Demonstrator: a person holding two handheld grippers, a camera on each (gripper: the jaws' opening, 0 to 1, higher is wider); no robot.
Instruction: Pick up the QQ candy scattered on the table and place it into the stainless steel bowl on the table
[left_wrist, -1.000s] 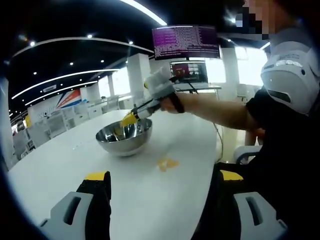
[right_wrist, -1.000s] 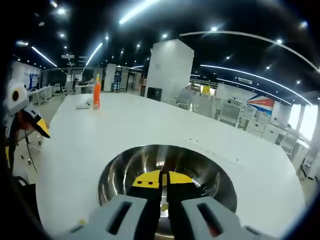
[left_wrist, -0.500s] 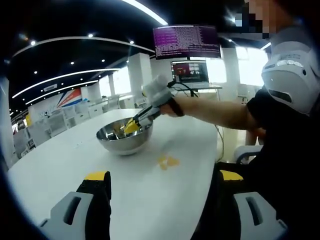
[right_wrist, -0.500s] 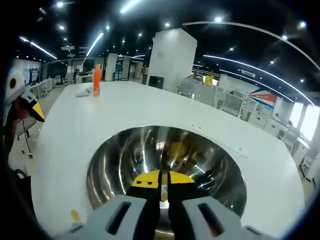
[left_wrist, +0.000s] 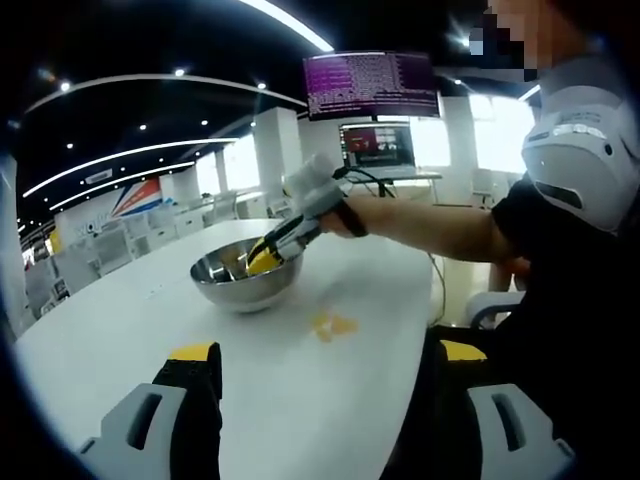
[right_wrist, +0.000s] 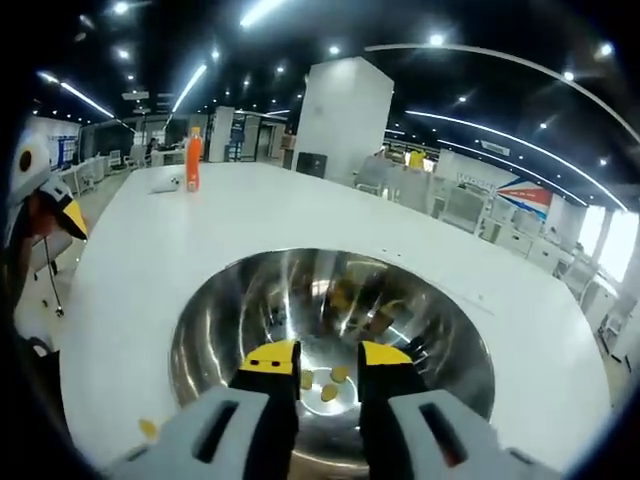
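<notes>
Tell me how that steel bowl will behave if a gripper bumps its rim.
The bowl looks thin and rounded underneath, so it would probably rock or slide on the smooth white table. With a few candies inside, it seems light. The polished wall is likely slippery.

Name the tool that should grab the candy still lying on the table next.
Probably left. The left tool is open and empty, facing the loose candy on the table. The right tool is open over the bowl, candy pieces in the bottom between its tips.
</notes>
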